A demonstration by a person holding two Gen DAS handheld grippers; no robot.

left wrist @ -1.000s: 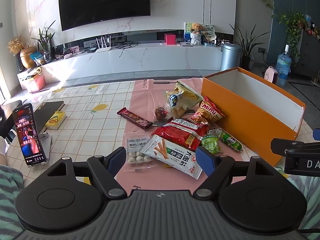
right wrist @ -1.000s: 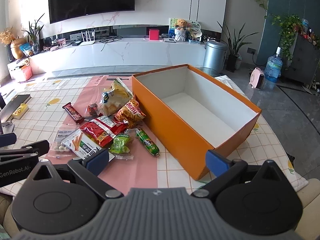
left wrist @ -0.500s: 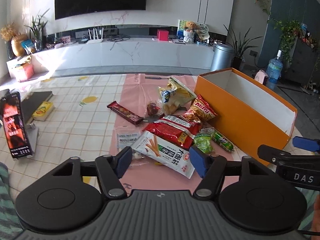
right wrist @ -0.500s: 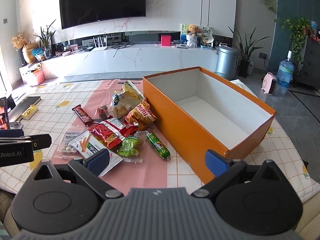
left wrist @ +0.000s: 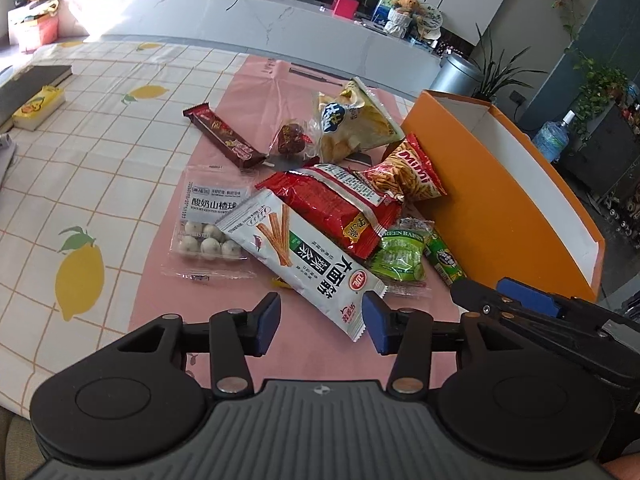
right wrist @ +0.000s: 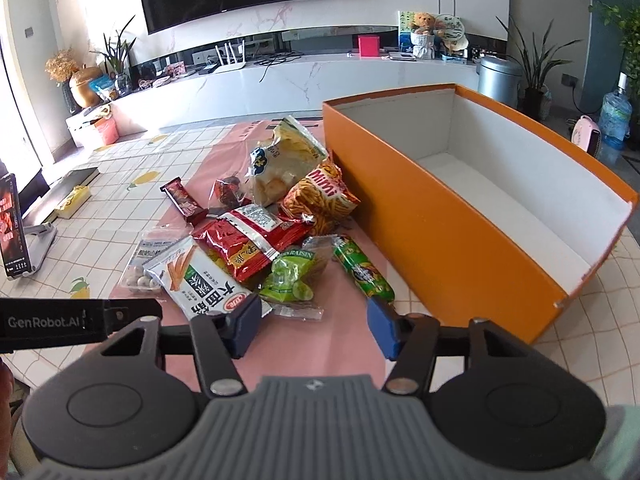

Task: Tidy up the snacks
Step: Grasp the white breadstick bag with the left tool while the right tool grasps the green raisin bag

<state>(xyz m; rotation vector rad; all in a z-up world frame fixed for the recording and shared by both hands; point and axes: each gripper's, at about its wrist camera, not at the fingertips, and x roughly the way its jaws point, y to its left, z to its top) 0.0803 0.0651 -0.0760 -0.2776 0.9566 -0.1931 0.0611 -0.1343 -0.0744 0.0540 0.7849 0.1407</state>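
Left gripper (left wrist: pixel 320 322): jaws closing, nothing pinched; white stick-snack packet (left wrist: pixel 298 254) lies just ahead.
Right gripper (right wrist: pixel 314 326): jaws closing, nothing gripped.
Snacks: piled on pink mat (right wrist: pixel 344 300), beside orange box (right wrist: pixel 440 240).

Snack pile (left wrist: pixel 320 208) on mat (left wrist: pixel 256 92), mid-table (left wrist: pixel 100 152). Box (right wrist: pixel 460 216) right of pile, touching it. Bar (left wrist: pixel 224 136) at pile's far left. Book (left wrist: pixel 28 88) well left.
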